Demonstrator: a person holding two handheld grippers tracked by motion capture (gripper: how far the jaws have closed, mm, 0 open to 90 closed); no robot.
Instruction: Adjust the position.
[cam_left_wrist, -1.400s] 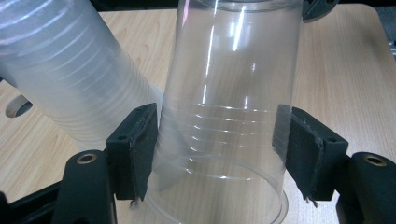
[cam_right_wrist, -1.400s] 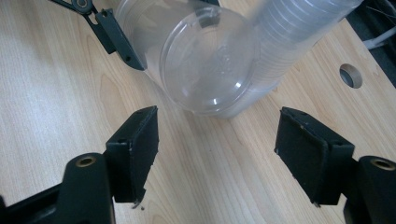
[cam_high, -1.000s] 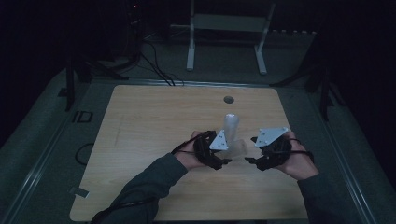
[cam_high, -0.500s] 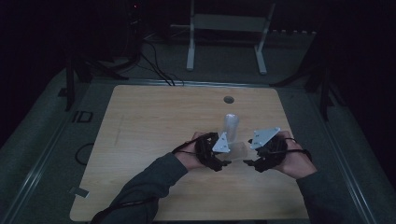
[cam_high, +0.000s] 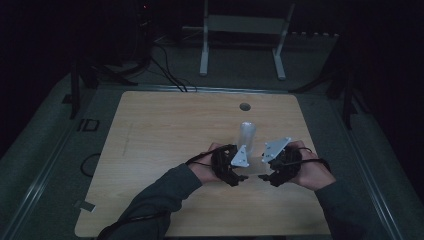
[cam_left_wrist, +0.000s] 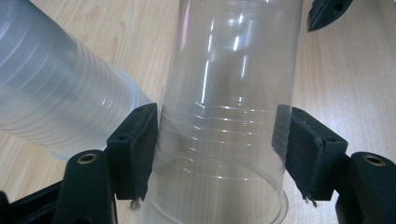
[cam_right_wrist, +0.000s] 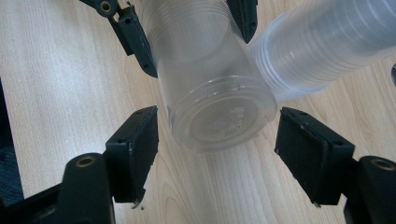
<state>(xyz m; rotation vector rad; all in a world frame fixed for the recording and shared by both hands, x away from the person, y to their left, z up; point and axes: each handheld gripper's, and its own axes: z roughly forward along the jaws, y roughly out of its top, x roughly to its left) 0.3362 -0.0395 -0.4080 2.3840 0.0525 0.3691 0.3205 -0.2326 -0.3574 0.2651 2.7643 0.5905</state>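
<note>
My left gripper (cam_high: 239, 176) has its jaws clamped across a clear cup (cam_left_wrist: 224, 126) above the bench (cam_high: 150, 145); the cup's base points at my right gripper (cam_right_wrist: 217, 154), whose wide-open jaws flank it without touching. A cup stack (cam_right_wrist: 322, 51) lies just beside.

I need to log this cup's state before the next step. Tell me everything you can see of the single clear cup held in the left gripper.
The single clear cup looks like thin, see-through plastic with faint rings round its wall and a round, flat base, seen in the right gripper view. It tapers toward that base. The left gripper clamps its wall, one black jaw on each side, near the open rim. Its base points at the open right gripper, whose jaws flank it without touching. The stack of cups lies beside it on the wooden table.
</note>
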